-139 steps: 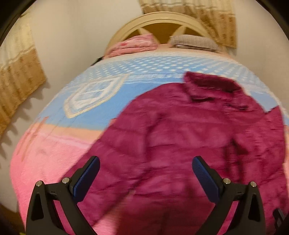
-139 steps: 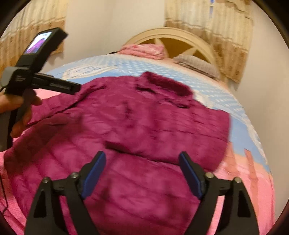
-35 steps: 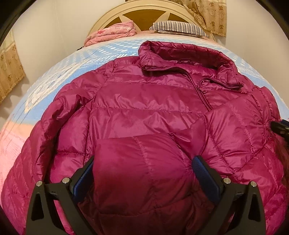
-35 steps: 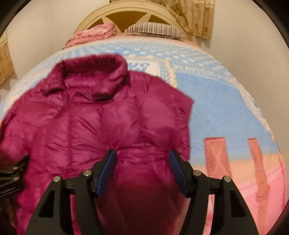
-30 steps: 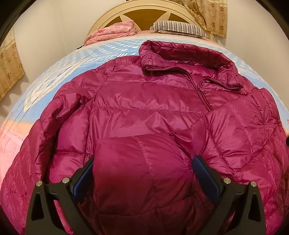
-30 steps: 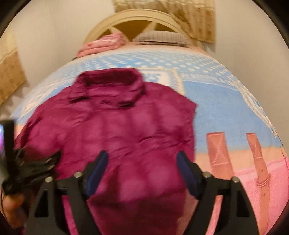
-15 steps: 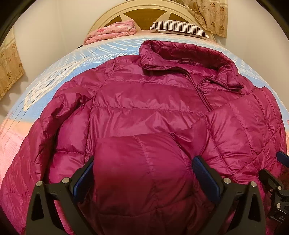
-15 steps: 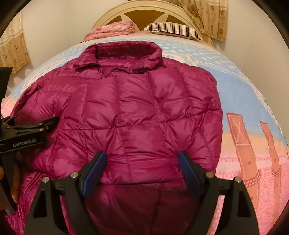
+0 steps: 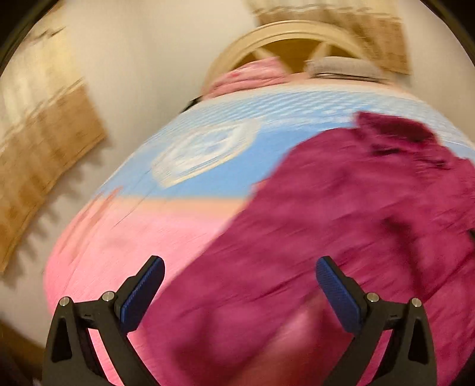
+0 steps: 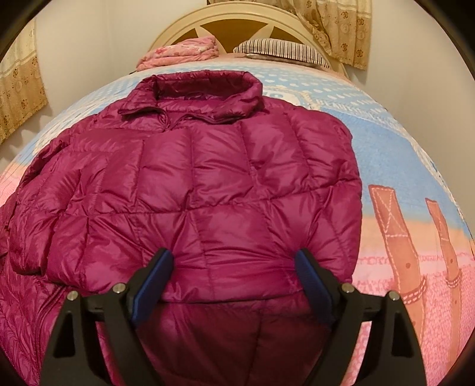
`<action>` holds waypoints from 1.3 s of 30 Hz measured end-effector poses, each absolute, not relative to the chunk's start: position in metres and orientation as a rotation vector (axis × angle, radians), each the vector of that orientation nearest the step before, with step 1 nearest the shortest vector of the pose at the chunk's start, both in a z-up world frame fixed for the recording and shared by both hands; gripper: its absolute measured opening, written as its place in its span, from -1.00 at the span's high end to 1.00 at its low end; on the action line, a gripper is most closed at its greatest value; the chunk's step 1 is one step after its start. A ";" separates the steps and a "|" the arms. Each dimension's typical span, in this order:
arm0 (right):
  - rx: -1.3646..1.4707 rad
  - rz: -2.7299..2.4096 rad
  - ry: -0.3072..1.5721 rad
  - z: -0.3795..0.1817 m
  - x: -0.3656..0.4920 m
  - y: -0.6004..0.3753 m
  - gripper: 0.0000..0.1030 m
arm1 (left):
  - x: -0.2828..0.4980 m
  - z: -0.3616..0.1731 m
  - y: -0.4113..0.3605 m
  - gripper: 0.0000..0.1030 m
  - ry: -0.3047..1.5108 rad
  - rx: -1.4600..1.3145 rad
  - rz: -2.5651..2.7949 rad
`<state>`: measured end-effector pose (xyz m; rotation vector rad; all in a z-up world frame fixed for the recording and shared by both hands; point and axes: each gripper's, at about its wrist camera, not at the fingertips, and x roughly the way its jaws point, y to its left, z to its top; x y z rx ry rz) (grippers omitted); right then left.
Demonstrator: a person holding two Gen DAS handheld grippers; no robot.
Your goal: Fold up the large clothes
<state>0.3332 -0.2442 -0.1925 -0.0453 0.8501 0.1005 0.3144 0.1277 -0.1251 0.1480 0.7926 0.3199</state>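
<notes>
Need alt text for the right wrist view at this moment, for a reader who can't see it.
A magenta quilted puffer jacket lies spread on a bed, collar toward the cream headboard, with one side already folded across its front. The right tool hangs open over the jacket's lower edge, gripping nothing. A pink folded blanket and a striped pillow sit by the headboard.

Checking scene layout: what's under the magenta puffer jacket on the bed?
The magenta puffer jacket lies on a bedspread, blue toward the headboard, pink toward the near edge. The bedspread directly beneath is covered, so anything there is hidden. Both grippers are open.
</notes>
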 end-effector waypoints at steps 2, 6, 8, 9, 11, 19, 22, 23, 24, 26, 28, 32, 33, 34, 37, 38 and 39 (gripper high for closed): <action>-0.048 0.101 0.849 -0.192 0.332 -0.245 -0.71 | 0.292 -0.131 0.160 -0.98 0.817 0.115 0.377; -0.048 0.101 0.847 -0.192 0.332 -0.245 -0.72 | 0.259 -0.150 0.199 -0.97 0.880 -0.019 0.393; -0.052 0.098 0.847 -0.192 0.332 -0.245 -0.73 | 0.251 -0.160 0.208 -0.97 0.888 -0.063 0.387; -0.053 0.095 0.846 -0.192 0.332 -0.244 -0.74 | 0.252 -0.166 0.210 -0.96 0.900 -0.068 0.383; -0.056 0.090 0.845 -0.192 0.332 -0.245 -0.77 | 0.253 -0.172 0.204 -0.28 0.917 -0.084 0.360; -0.053 0.073 0.840 -0.192 0.330 -0.247 -0.82 | 0.260 -0.168 0.214 0.79 0.919 -0.108 0.349; -0.055 0.070 0.840 -0.192 0.330 -0.247 -0.83 | 0.257 -0.145 0.224 0.84 0.856 -0.085 0.389; -0.057 0.069 0.840 -0.192 0.330 -0.248 -0.83 | 0.256 -0.133 0.228 0.87 0.823 -0.079 0.404; -0.058 0.068 0.839 -0.192 0.330 -0.248 -0.83 | 0.255 -0.125 0.230 0.89 0.800 -0.066 0.411; -0.060 0.067 0.839 -0.192 0.331 -0.248 -0.83 | 0.258 -0.107 0.229 0.90 0.760 -0.035 0.413; -0.061 0.066 0.840 -0.192 0.331 -0.248 -0.84 | 0.263 -0.092 0.220 0.91 0.733 -0.002 0.403; -0.016 0.092 0.834 -0.181 0.328 -0.257 -0.77 | 0.282 -0.065 0.186 0.94 0.677 0.043 0.333; -0.008 0.088 0.821 -0.174 0.324 -0.261 -0.77 | 0.286 -0.056 0.172 0.95 0.656 0.055 0.309; -0.003 0.089 0.804 -0.168 0.319 -0.265 -0.77 | 0.289 -0.051 0.163 0.95 0.643 0.062 0.291; -0.015 0.080 0.729 -0.147 0.304 -0.277 -0.80 | 0.303 -0.037 0.125 0.95 0.608 0.089 0.233; -0.025 0.062 0.710 -0.144 0.300 -0.282 -0.81 | 0.307 -0.033 0.110 0.95 0.598 0.096 0.204; -0.029 0.053 0.701 -0.144 0.298 -0.285 -0.82 | 0.311 -0.030 0.094 0.95 0.592 0.104 0.175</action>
